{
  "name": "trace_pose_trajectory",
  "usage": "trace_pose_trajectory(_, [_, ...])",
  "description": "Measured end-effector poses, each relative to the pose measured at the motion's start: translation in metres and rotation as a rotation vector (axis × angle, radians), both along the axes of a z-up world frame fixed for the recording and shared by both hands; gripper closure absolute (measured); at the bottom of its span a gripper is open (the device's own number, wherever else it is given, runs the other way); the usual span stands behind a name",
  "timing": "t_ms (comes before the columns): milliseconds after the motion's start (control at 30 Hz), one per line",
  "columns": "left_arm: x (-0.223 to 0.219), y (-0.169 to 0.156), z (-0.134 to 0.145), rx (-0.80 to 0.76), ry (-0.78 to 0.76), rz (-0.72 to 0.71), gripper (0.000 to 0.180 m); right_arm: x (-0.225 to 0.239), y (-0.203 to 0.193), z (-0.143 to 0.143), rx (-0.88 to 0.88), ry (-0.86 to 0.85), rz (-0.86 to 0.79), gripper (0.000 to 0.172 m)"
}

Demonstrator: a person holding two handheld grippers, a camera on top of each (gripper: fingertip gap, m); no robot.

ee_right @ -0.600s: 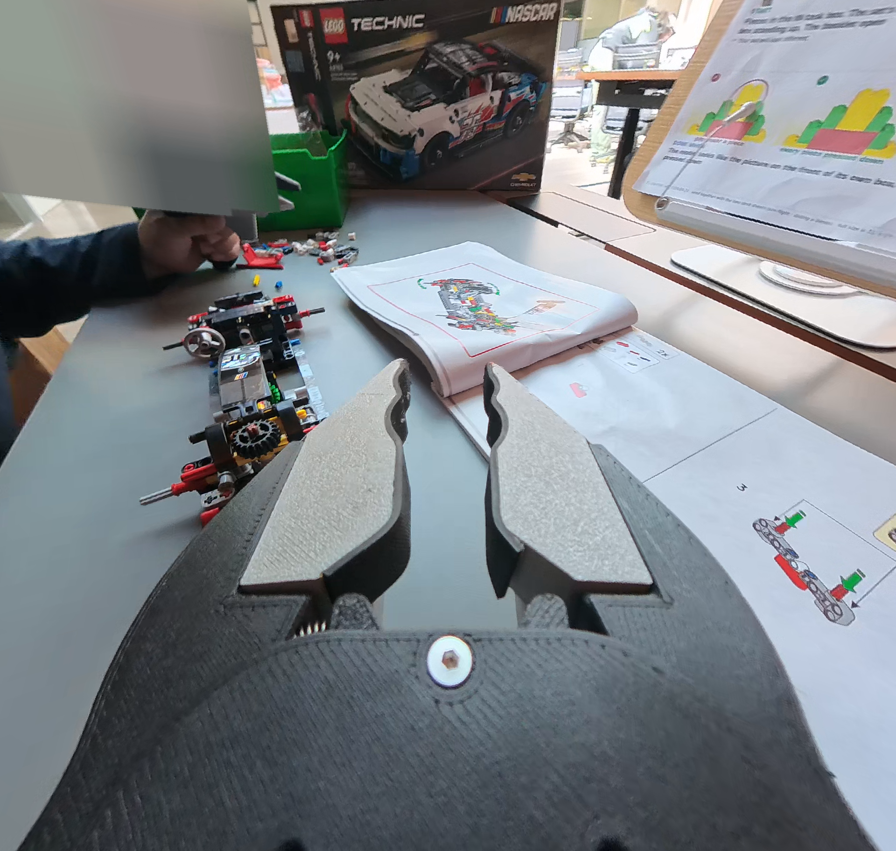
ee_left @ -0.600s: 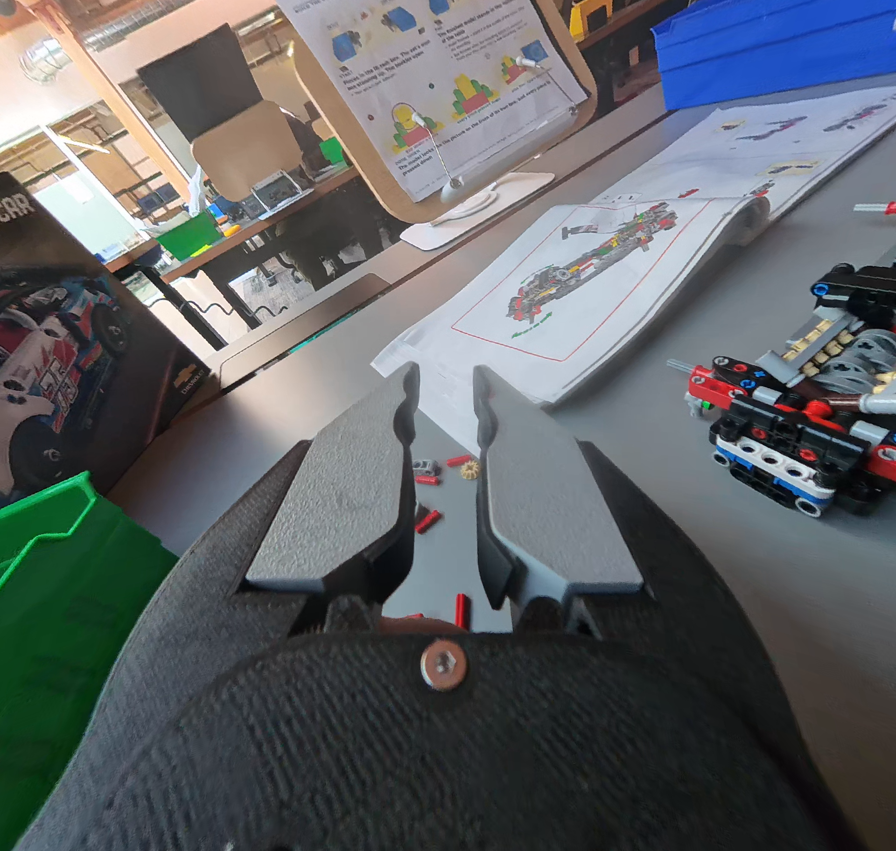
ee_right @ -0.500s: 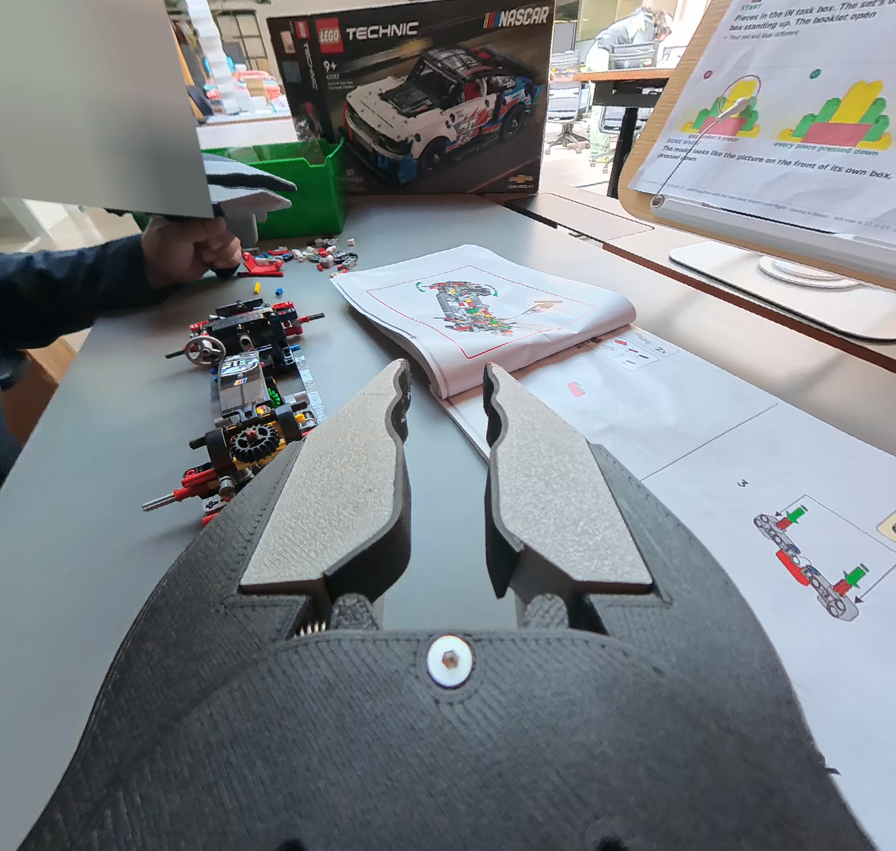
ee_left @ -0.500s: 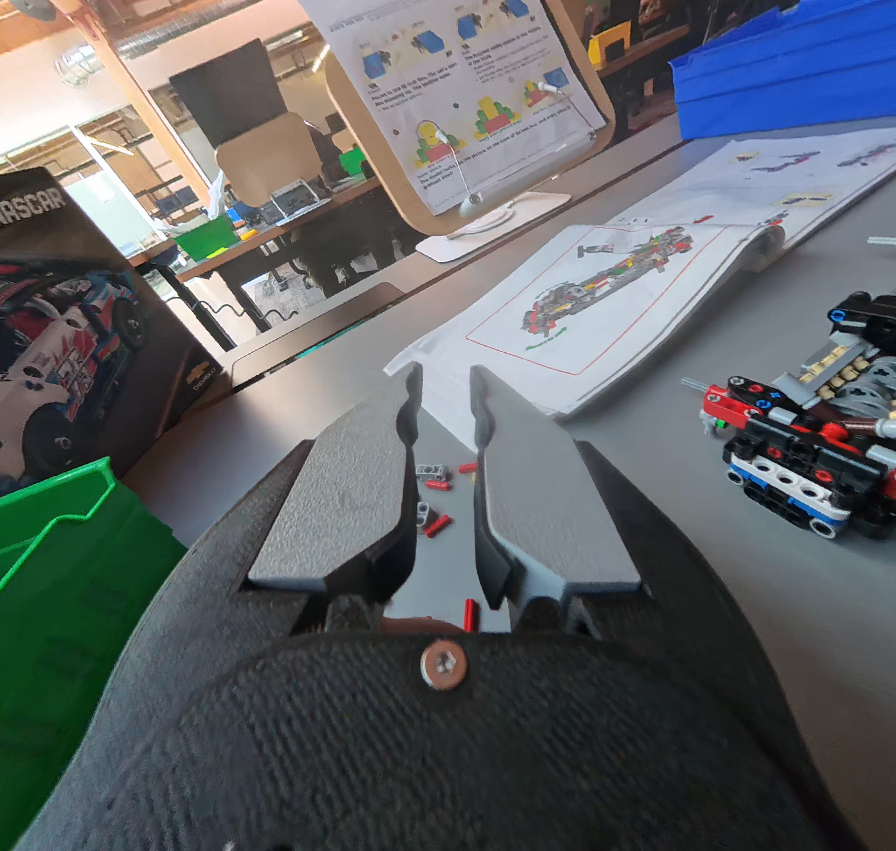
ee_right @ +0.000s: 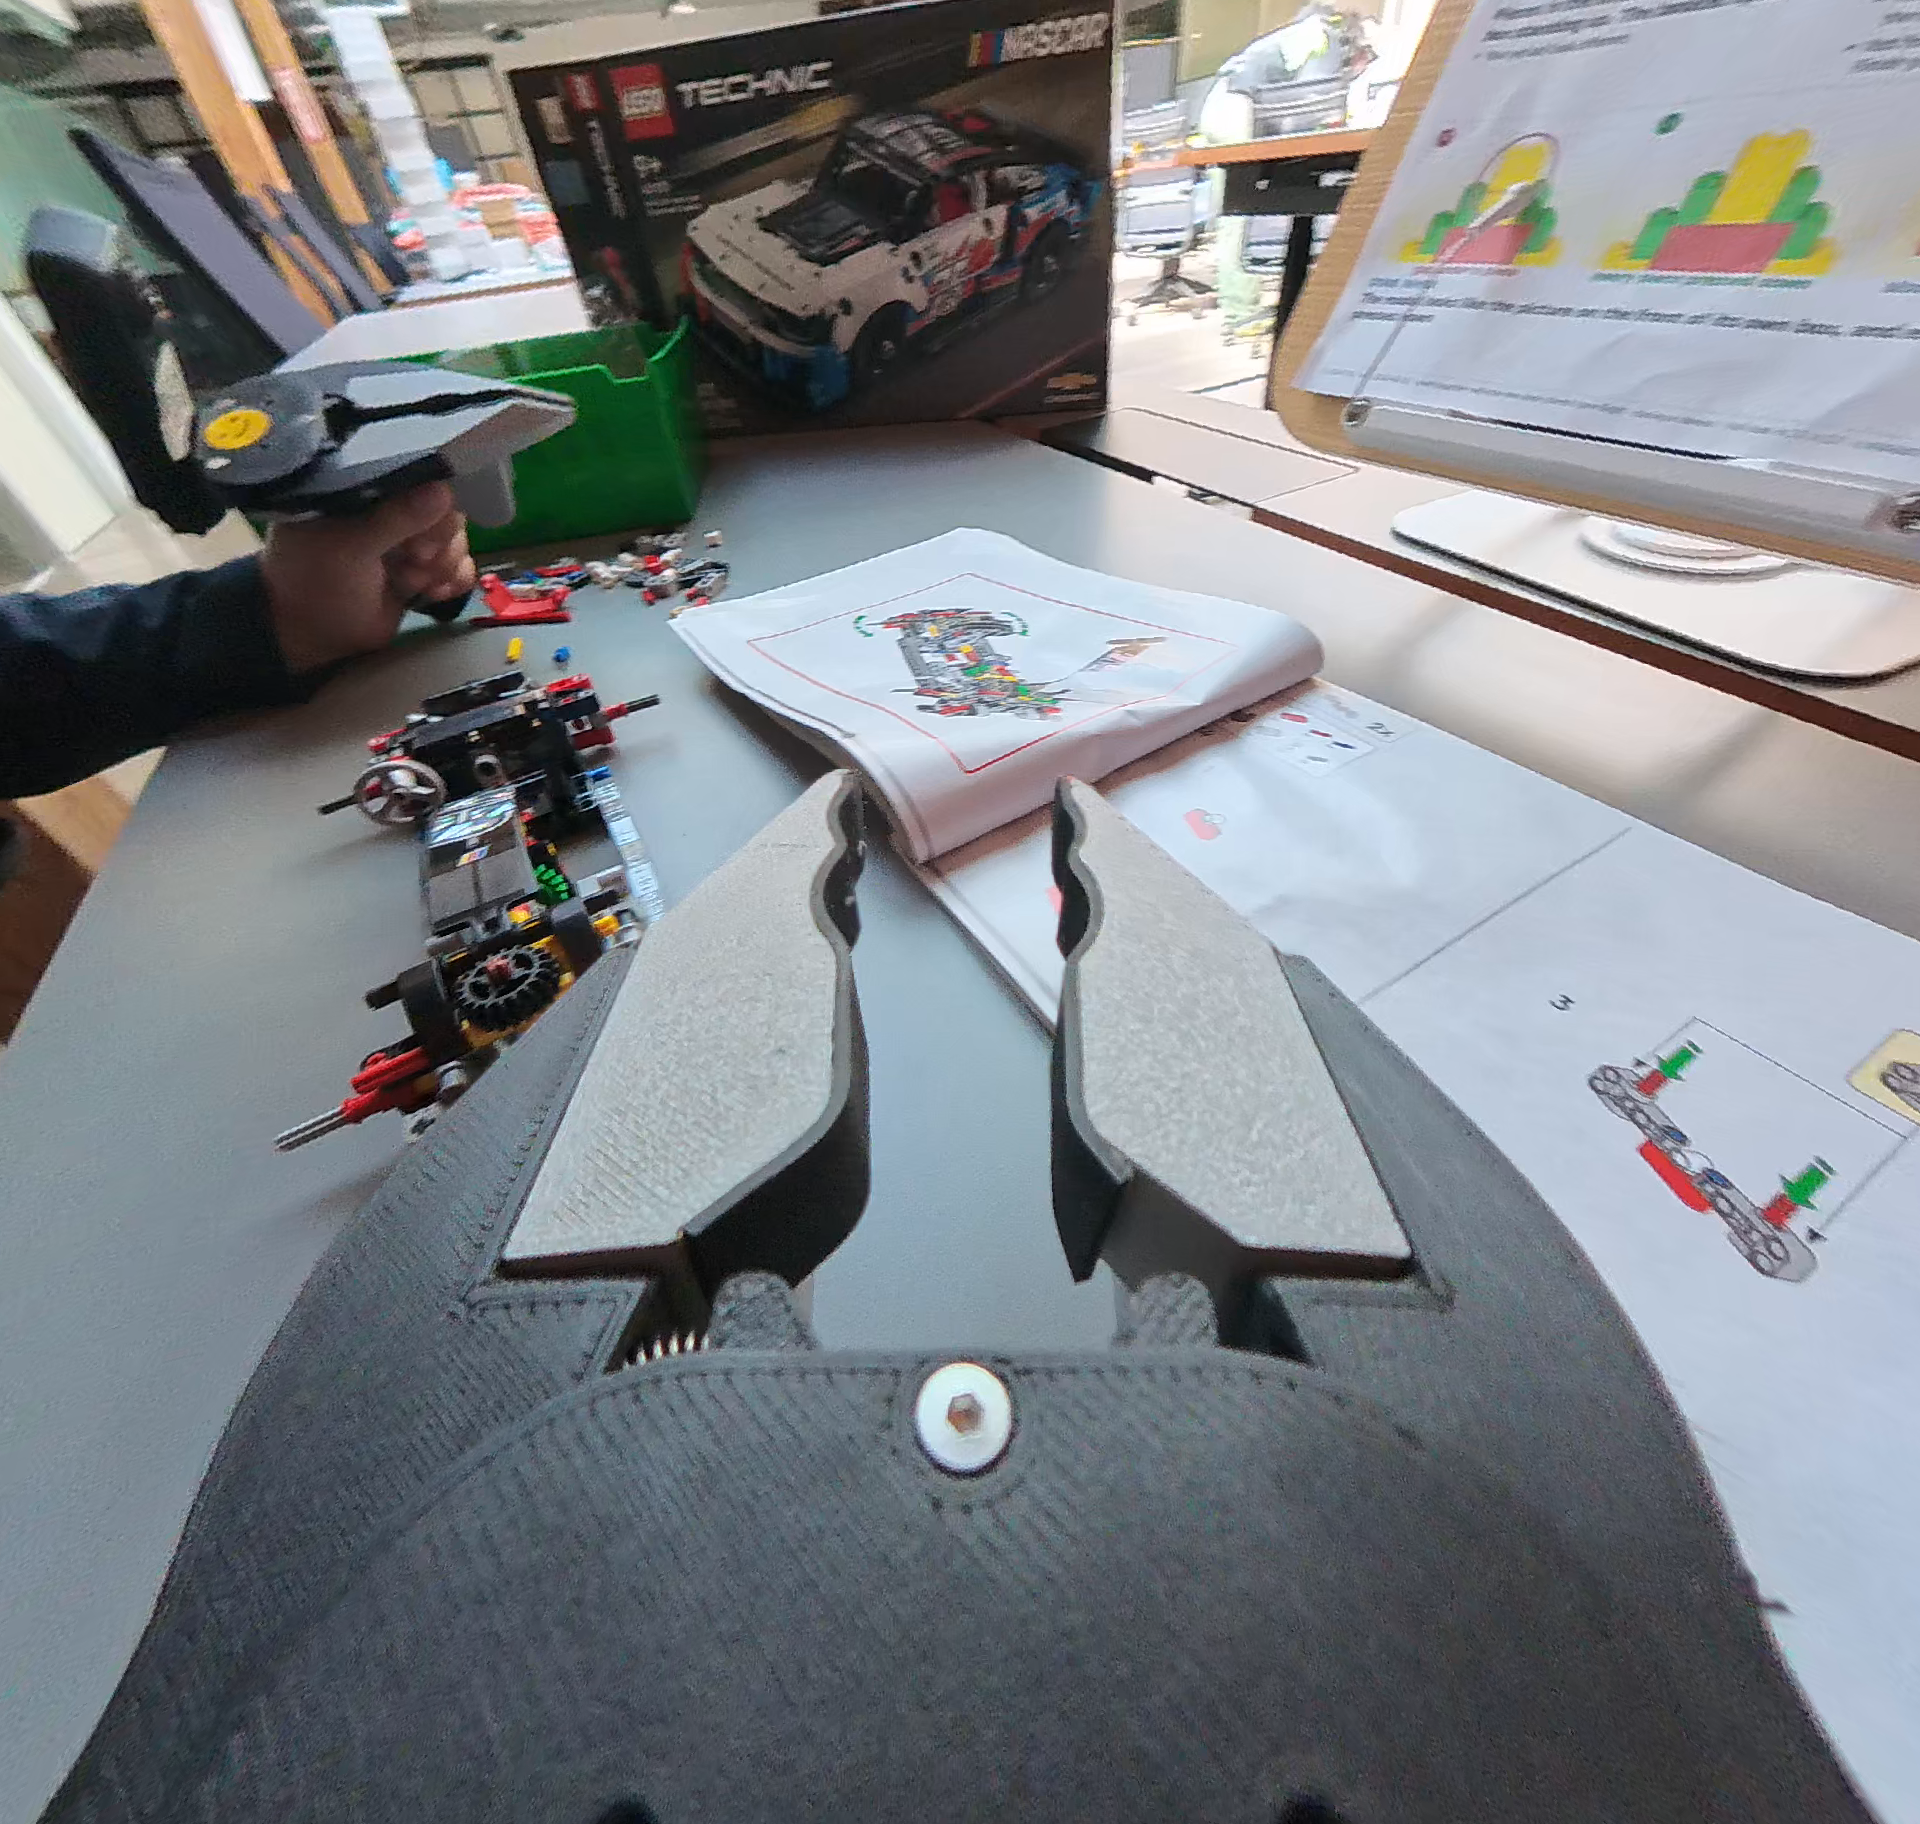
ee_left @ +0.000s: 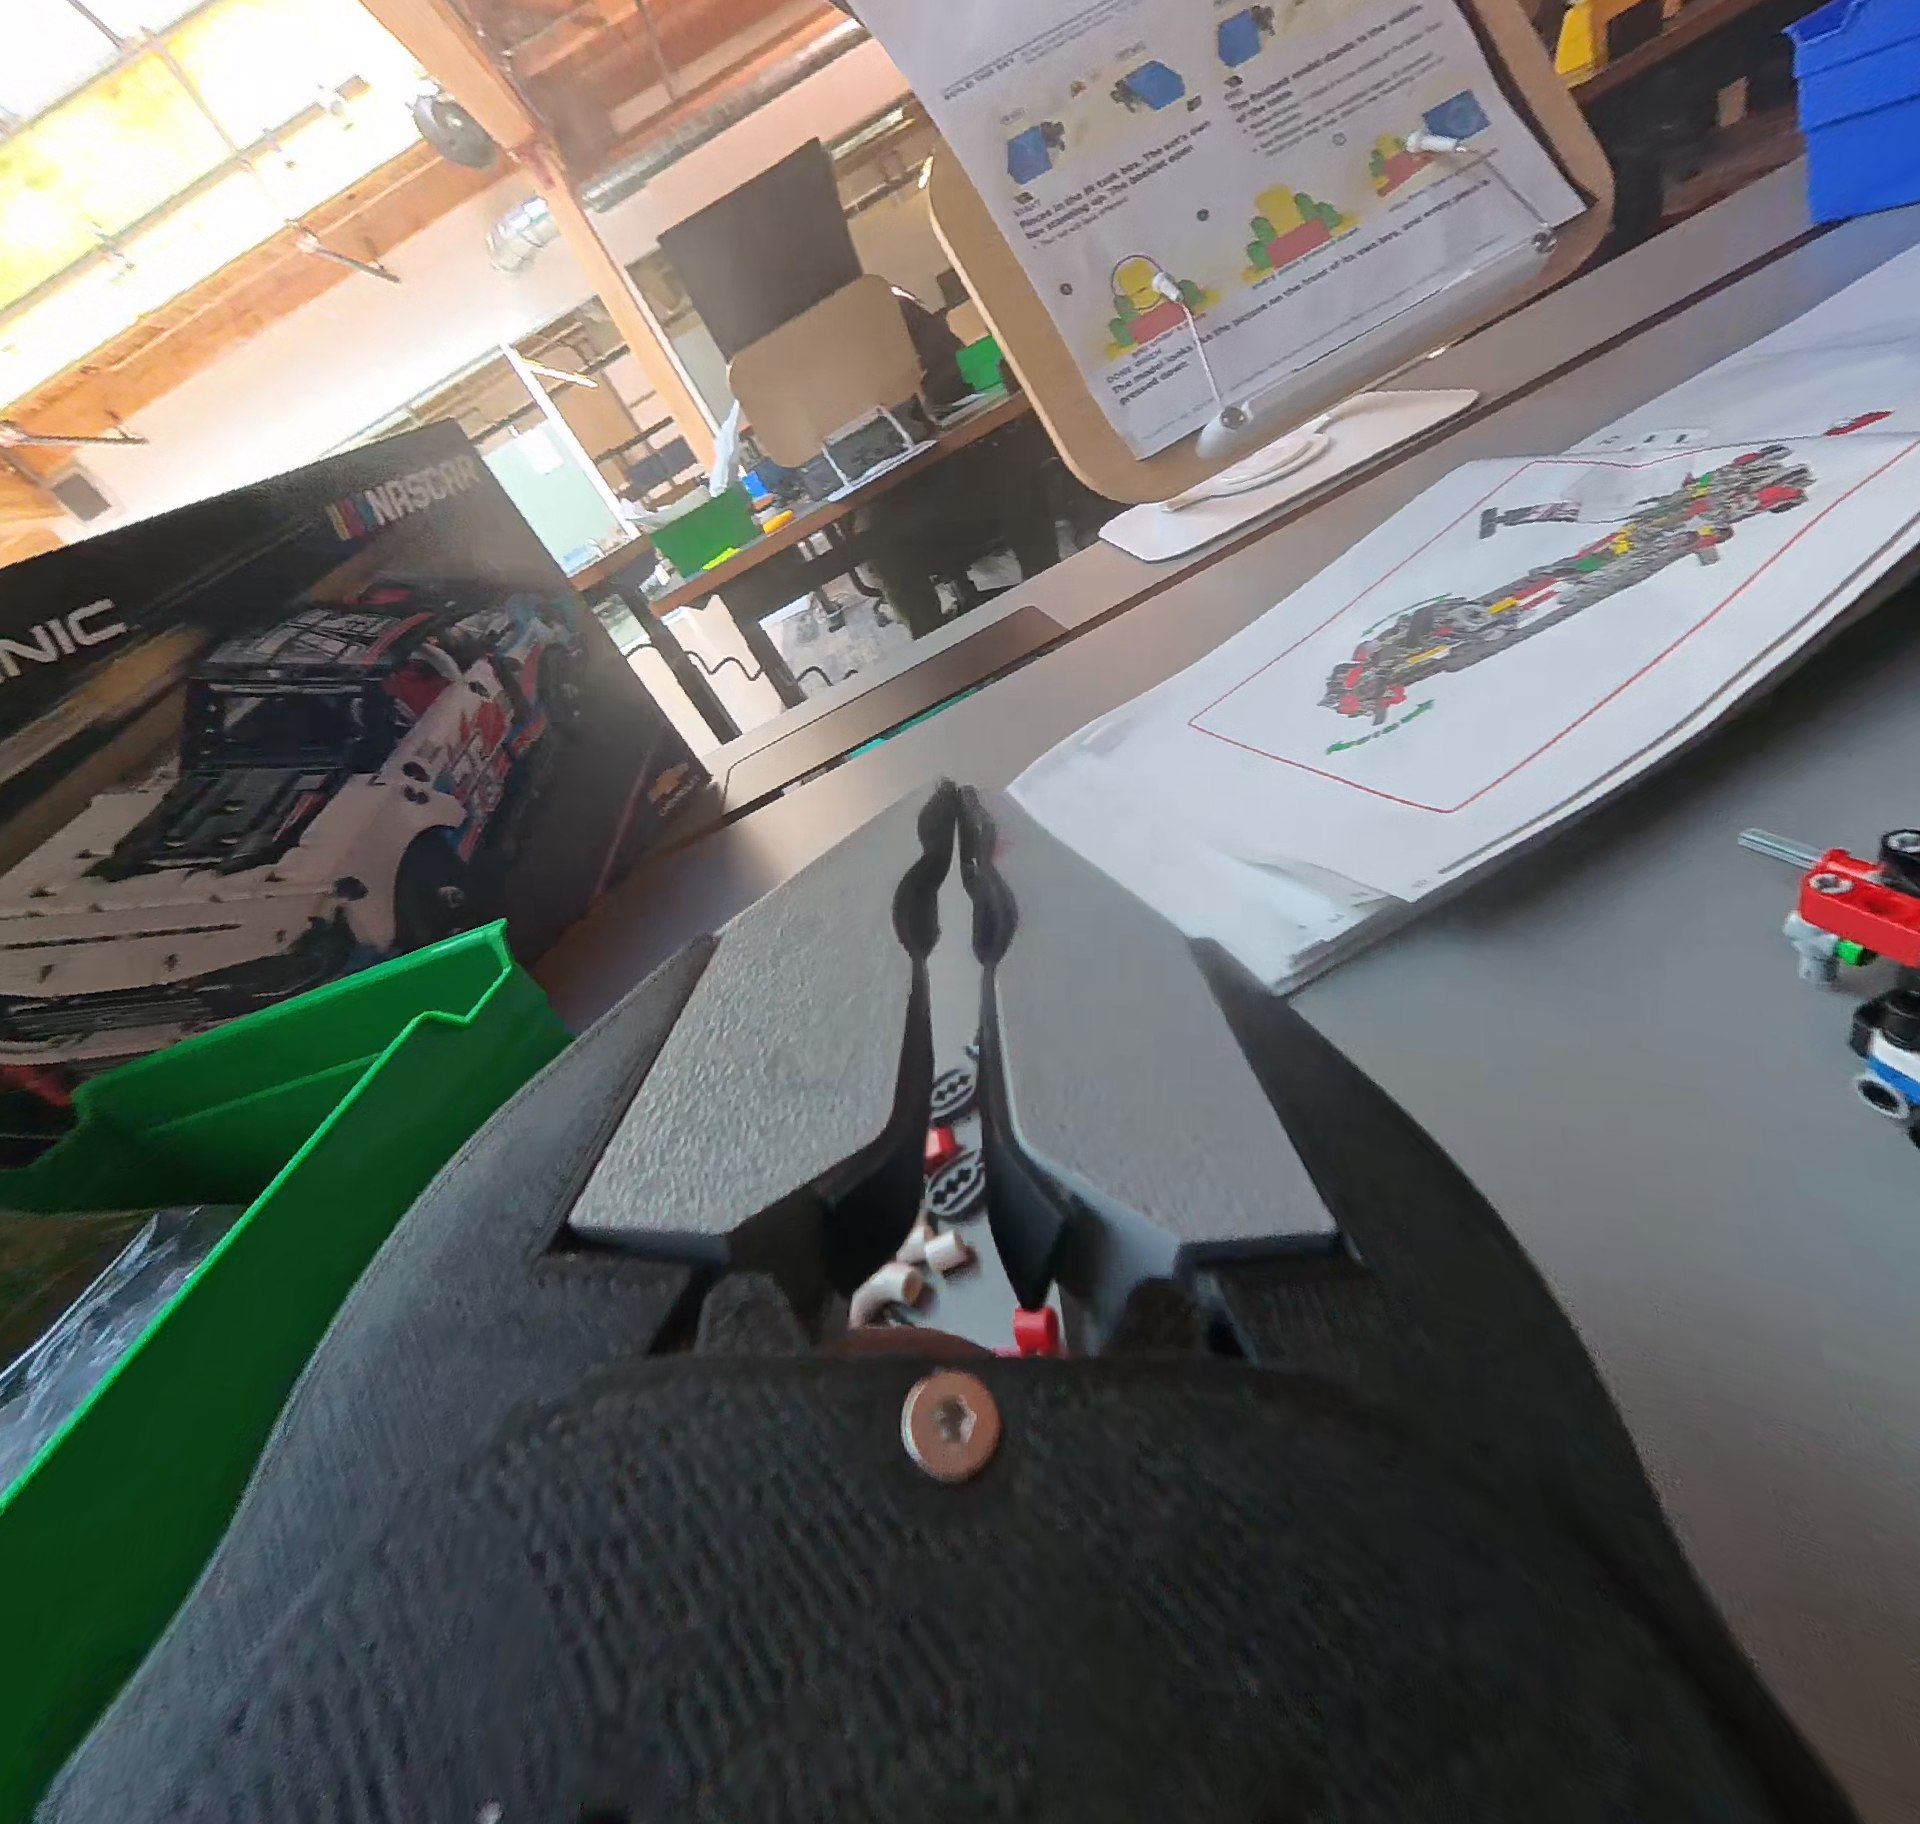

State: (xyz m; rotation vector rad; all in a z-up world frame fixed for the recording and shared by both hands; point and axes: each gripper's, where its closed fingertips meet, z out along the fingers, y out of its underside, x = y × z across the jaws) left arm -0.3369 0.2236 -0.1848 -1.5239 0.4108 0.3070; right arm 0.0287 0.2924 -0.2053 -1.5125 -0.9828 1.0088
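The left gripper (ee_left: 957, 800), tips together on nothing visible, hovers over small loose plastic pieces (ee_right: 655, 569) near the green plastic bin (ee_right: 613, 424), while the right gripper (ee_right: 956, 839), jaws apart and empty, hangs before the open white instruction booklet (ee_right: 997, 662).

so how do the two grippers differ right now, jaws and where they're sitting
The left gripper has its fingertips together, with nothing visible between them; the right gripper stands open and empty. The left is above the loose small parts beside the green bin; the right is over the open instruction booklet. Both have the same grey fingers and black bodies.
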Motion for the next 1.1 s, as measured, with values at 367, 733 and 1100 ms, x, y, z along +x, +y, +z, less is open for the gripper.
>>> trace_pose_trajectory(367, [-0.014, 0.003, -0.007, -0.025, 0.073, 0.126, 0.180, 0.035, 0.031, 0.006, -0.063, 0.063, -0.261, 0.145])
trace_pose_trajectory(733, [0.193, 0.044, 0.031, -0.514, -0.044, -0.511, 0.147, 0.023, 0.071, -0.024, -0.075, -0.213, -0.285, 0.151])
trace_pose_trajectory(1100, [0.291, 0.109, -0.103, -1.079, 0.405, -0.596, 0.129, 0.019, 0.092, -0.087, -0.195, -0.560, -0.239, 0.172])
